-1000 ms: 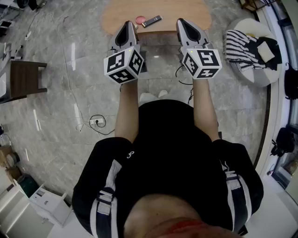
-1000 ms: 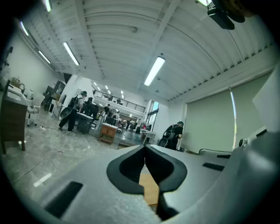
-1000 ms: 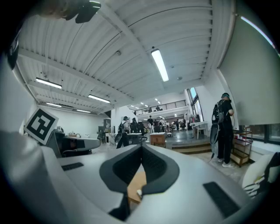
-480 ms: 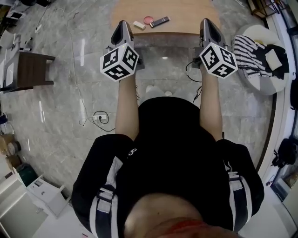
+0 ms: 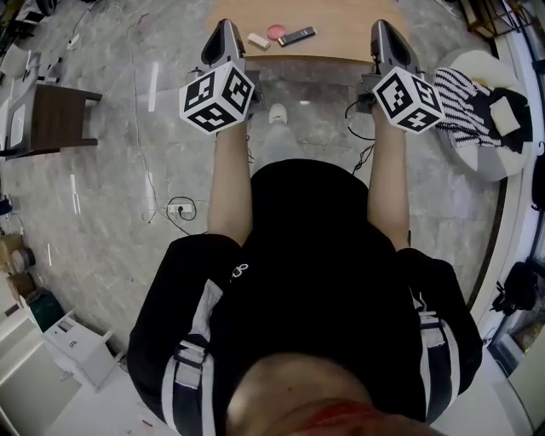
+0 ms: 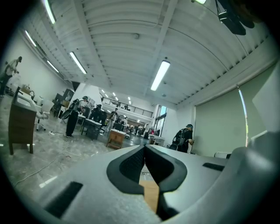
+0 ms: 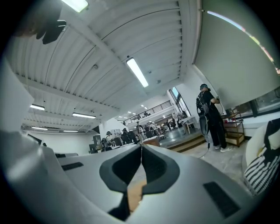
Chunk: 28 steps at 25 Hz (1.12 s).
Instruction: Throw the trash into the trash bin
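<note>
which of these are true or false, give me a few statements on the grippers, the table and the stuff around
1. The left gripper is shut and empty. True.
2. The right gripper holds a piece of trash. False: its jaws are together on nothing.
3. A pink round thing lies on the wooden table between a white piece and a dark bar. True.
4. A trash bin stands on the table. False: no bin shows on it.
5. The striped cloth lies at the person's left. False: it lies on the white cushion at the person's right.
</note>
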Motion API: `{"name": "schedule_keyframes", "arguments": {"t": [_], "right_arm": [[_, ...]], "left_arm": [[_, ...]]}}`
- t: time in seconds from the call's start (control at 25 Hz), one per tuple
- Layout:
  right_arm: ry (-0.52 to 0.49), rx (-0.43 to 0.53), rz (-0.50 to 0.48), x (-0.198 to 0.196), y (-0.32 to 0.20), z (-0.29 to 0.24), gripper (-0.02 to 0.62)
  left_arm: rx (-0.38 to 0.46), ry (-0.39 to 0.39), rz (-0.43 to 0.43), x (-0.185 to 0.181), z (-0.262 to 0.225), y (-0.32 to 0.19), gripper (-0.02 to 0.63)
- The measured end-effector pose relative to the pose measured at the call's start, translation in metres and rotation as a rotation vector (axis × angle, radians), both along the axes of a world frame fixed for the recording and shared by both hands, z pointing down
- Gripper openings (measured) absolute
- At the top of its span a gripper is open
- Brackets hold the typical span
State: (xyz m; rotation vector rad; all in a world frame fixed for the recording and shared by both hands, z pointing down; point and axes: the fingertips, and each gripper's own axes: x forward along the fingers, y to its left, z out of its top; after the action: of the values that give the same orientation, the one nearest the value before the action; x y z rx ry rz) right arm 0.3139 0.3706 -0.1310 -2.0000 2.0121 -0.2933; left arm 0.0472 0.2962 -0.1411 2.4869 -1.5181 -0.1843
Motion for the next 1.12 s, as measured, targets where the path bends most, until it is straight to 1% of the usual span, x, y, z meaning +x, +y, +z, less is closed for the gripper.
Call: {"name": "schedule_keyframes", "arguments": {"t": [0.32, 0.44, 0.52, 0.6, 0.68, 0.76, 0.96, 1.12], "right_arm": [[0.029, -0.003, -0.025, 0.0, -0.047, 0.01, 0.011], [0.013, -0.003, -0.019, 0.01, -0.069, 0.014, 0.011], [0.007, 0.015, -0.019, 0.011, -0.088, 0.014, 0.011], [0.015, 0.056, -0.047, 0.002, -0.108, 0.008, 0.011], [0.032, 0.086, -0.086, -0.009, -0.131, 0.003, 0.011], [0.05, 0.091, -0.108, -0.016, -0.159, 0.003, 0.011], [0.054, 0.061, -0.145, -0.04, -0.236, 0.016, 0.011], [0.061, 0.041, -0.152, -0.054, -0.294, 0.022, 0.011]], "left_arm": [[-0.012, 0.026, 0.001, 0.005, 0.017, -0.051, 0.008], [-0.016, 0.009, 0.016, 0.017, 0.022, -0.074, 0.009], [-0.029, -0.002, 0.022, 0.02, 0.029, -0.094, 0.009], [-0.049, 0.0, 0.011, 0.016, 0.036, -0.115, 0.009], [-0.069, -0.001, -0.001, 0.013, 0.044, -0.138, 0.009], [-0.084, -0.013, 0.001, 0.015, 0.052, -0.162, 0.009], [-0.119, -0.066, 0.018, 0.011, 0.069, -0.226, 0.009], [-0.137, -0.103, 0.035, 0.007, 0.074, -0.283, 0.009]]}}
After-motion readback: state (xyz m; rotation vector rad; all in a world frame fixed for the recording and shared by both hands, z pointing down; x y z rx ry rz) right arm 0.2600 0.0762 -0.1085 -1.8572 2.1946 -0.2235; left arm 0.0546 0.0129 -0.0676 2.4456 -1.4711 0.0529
